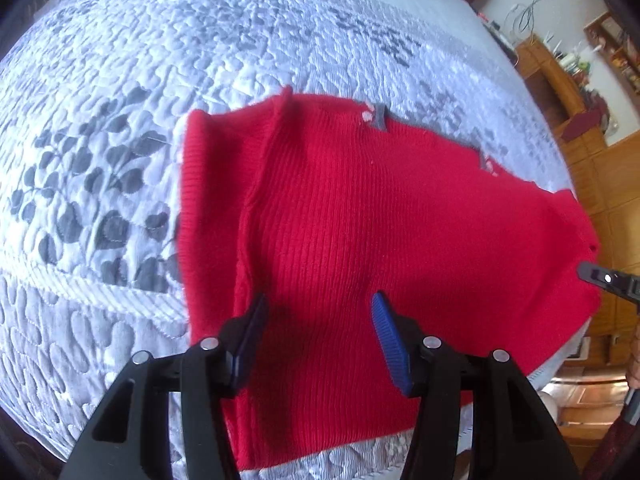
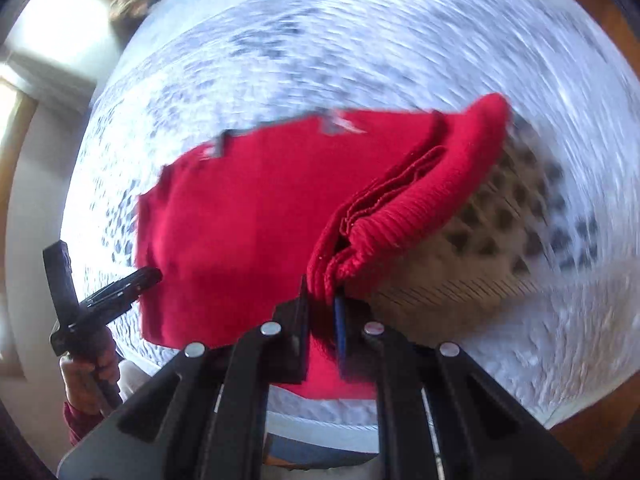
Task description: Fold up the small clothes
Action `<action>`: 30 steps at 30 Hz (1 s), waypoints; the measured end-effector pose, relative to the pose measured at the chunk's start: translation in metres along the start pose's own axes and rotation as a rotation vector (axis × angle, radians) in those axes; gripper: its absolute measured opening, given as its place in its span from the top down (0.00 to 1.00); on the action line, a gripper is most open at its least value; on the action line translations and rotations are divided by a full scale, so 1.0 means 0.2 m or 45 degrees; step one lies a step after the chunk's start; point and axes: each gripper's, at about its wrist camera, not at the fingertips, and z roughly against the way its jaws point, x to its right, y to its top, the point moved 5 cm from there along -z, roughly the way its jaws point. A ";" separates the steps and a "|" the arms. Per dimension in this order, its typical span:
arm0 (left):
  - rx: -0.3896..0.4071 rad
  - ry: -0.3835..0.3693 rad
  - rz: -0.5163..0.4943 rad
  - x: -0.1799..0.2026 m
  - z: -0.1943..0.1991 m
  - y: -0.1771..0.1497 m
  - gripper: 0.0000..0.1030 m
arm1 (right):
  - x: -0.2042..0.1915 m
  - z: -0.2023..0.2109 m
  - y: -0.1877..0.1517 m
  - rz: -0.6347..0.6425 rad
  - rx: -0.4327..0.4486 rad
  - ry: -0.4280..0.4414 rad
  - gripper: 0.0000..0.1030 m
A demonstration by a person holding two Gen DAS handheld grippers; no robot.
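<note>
A small red ribbed knit garment (image 1: 352, 216) lies on a white and grey quilted bedspread (image 1: 120, 80). My left gripper (image 1: 318, 304) is open just above the garment's near part, one blue pad on each side, holding nothing. My right gripper (image 2: 322, 296) is shut on a bunched, several-layer edge of the red garment (image 2: 384, 208) and holds it lifted above the quilt (image 2: 360, 40). The rest of the garment (image 2: 240, 220) lies flat to the left. The left gripper (image 2: 132, 284) shows in the right wrist view at the garment's left edge. The right wrist view is motion-blurred.
The bed edge runs along the near side in both views. Wooden furniture and shelves (image 1: 568, 92) stand beyond the bed at the right. The right gripper's tip (image 1: 600, 276) shows at the garment's right edge. A hand in a dark red sleeve (image 2: 86, 376) holds the left gripper.
</note>
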 end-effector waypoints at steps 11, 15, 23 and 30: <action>0.070 -0.247 0.183 -0.26 0.12 -0.02 0.47 | -0.75 -0.42 -0.02 0.391 -0.118 0.011 0.91; 0.062 -0.264 0.217 -0.30 0.11 -0.02 0.47 | -0.77 -0.57 -0.12 0.436 -0.209 0.025 0.73; 0.061 -0.276 0.099 -0.11 0.09 0.11 0.47 | -0.57 -0.37 -0.23 0.431 -0.094 0.142 0.58; -0.058 -0.317 0.005 0.12 -0.05 0.28 0.47 | -0.64 -0.37 -0.43 0.566 -0.030 0.144 0.56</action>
